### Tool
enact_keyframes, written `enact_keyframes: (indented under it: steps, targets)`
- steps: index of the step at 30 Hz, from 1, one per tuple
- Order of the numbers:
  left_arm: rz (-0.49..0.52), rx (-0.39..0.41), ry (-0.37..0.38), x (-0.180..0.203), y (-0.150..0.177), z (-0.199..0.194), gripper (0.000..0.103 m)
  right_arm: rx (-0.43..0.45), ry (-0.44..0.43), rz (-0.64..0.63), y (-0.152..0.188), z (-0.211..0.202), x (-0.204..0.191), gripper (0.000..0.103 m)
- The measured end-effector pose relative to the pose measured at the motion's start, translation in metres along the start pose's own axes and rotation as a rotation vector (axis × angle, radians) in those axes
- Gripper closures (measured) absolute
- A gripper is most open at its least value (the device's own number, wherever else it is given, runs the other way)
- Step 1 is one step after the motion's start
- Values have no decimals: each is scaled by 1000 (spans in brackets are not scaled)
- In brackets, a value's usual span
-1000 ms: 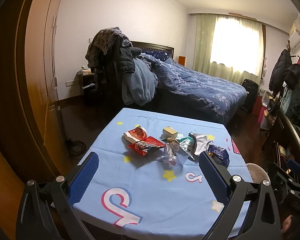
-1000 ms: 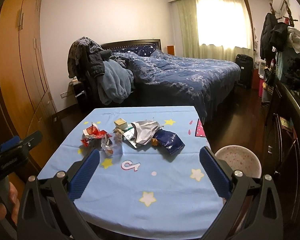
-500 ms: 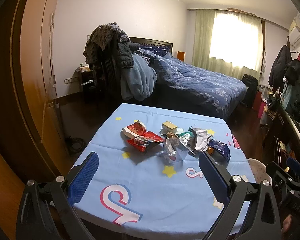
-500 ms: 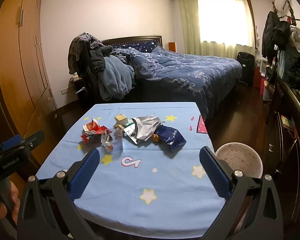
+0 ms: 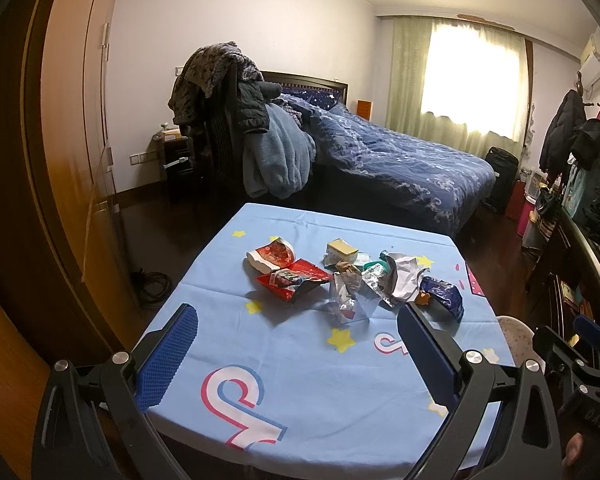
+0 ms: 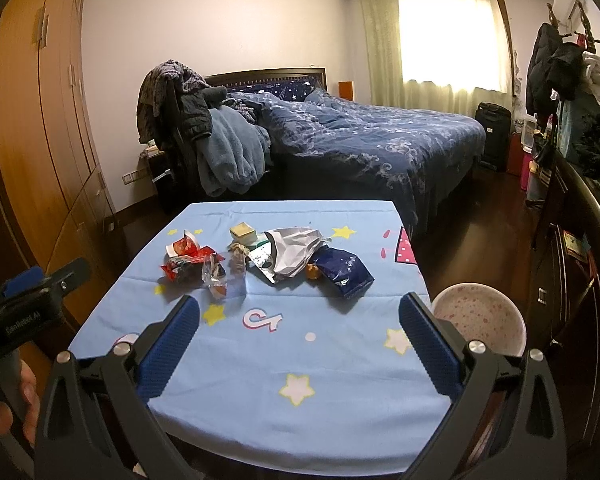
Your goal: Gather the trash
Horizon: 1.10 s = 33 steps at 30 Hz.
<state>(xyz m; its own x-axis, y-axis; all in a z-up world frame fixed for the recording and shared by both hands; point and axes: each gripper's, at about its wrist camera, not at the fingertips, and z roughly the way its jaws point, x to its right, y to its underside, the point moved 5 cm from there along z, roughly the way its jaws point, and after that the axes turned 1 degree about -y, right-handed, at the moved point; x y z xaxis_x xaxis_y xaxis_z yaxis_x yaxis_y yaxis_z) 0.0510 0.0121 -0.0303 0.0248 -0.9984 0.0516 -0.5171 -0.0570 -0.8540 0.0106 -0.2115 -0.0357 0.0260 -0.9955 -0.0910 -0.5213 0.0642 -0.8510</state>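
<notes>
Right wrist view: the right gripper [image 6: 299, 334] hangs over the near half of the table [image 6: 340, 400], jaws spread wide, nothing between them. Wrappers lie in a loose row across the far half, well ahead of both grippers. Nearest the right gripper's side is the dark blue bag [image 6: 343, 274], long axis slanting from far-left to near-right, its near end pointing roughly at the right finger. A crumpled silver wrapper [image 6: 294, 250] lies just left of it and partly over it. The pink-speckled bin [image 6: 479, 322] stands just off the table's right edge, beside the right finger.

Left wrist view: the left gripper [image 5: 298, 330] is likewise wide open and empty; the red packets [image 5: 288, 270] lie ahead of it and slightly left. A clear wrapper [image 5: 345, 300], hard to make out, sits closest.

Judgement: the right gripper is better placed for the blue bag and the bin.
</notes>
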Motion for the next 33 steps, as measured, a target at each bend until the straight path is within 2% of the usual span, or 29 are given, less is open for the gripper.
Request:
enact_keyframes:
  steps: [23, 27, 33]
  targets:
    - [-23, -30, -13, -6, 9, 12, 4, -26, 6, -4, 9, 11, 2, 3]
    - [-23, -35, -23, -10, 15, 26, 4, -51, 8, 2, 16, 27, 6, 3]
    - [-22, -104, -44, -17, 31, 70, 4, -123, 22, 0, 26, 65, 10, 3]
